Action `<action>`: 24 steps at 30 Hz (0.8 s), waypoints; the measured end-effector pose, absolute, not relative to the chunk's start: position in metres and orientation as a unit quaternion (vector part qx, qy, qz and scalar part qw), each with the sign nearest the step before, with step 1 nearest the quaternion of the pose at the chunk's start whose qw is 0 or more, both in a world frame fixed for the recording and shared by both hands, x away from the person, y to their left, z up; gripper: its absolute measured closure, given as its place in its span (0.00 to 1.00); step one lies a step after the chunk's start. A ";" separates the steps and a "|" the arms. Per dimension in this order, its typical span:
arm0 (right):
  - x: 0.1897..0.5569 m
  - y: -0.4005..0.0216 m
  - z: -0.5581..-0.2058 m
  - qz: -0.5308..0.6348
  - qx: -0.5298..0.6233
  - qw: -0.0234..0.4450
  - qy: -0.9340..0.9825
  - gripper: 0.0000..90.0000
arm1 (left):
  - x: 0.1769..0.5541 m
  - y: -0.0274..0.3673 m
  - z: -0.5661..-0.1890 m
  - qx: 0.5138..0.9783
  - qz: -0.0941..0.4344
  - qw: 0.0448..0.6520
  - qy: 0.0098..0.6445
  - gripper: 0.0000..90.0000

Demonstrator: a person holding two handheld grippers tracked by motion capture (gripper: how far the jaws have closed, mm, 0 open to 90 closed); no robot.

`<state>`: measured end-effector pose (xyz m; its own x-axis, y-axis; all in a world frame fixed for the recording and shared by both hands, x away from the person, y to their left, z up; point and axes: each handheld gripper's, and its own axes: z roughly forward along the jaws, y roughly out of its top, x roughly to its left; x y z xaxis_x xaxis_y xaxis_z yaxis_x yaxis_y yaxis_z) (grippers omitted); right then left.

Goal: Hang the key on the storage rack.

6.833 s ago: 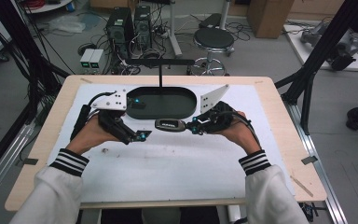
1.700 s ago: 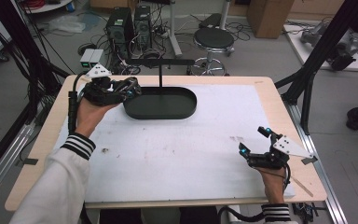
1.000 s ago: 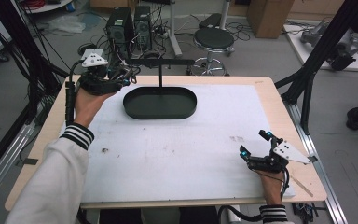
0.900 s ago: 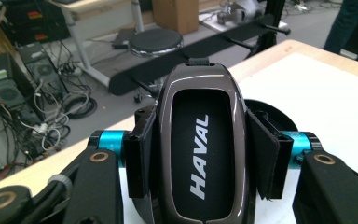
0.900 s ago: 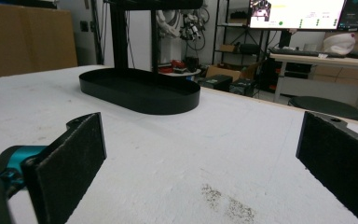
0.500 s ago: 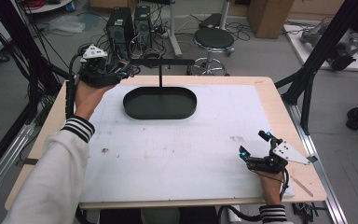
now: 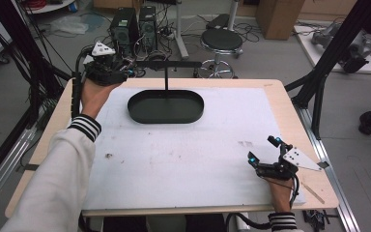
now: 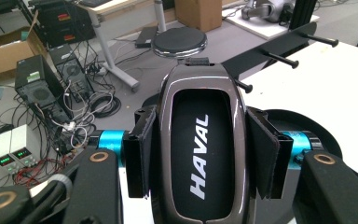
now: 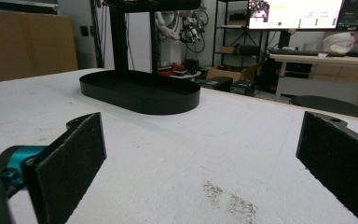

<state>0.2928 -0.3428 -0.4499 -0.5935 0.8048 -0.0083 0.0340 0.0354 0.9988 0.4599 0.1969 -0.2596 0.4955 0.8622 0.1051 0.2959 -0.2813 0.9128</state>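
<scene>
A dark, glossy car key fob (image 8: 200,144) marked HAVAL sits between the pads (image 8: 142,154) of my left gripper (image 8: 200,158), which is shut on its sides. In the high view that left gripper (image 7: 118,72) hovers over the table's far left corner. It is level with the left end of the stand's black bar (image 7: 166,64). The bar carries pegs (image 8: 279,44) and rises on a post from a black oval tray (image 7: 166,107). My right gripper (image 7: 262,151) rests near the table's front right corner. It is open, with bare table between its pads (image 9: 70,158).
The white table top (image 7: 183,159) stretches between both hands. Beyond its far edge, a round stool (image 7: 221,41) and computer towers (image 7: 135,24) stand on the floor amid cables. Black frame posts (image 7: 328,63) stand at the right and left sides.
Earlier both grippers met in front of the tray. Since then the right one has gone to the front right corner. The left has carried the fob to the far left and slightly upward.
</scene>
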 end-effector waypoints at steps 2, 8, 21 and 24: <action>0.292 -0.343 -0.450 0.616 0.327 0.309 0.647 0.00 | 0.462 0.196 -0.259 0.736 0.316 0.452 0.393 0.54; 0.292 -0.343 -0.450 0.620 0.322 0.309 0.645 0.00 | 0.467 0.195 -0.263 0.735 0.315 0.451 0.397 0.54; 0.291 -0.341 -0.451 0.624 0.318 0.306 0.645 0.00 | 0.477 0.191 -0.270 0.720 0.325 0.455 0.412 0.54; 0.291 -0.341 -0.451 0.624 0.317 0.306 0.645 0.00 | 0.481 0.190 -0.274 0.717 0.327 0.451 0.419 0.54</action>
<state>0.2912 -0.3415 -0.4514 -0.6108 0.7918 0.0010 0.0266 0.0192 0.9995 0.4806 0.1899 -0.2736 0.4348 0.8960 0.0900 0.3059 -0.2410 0.9211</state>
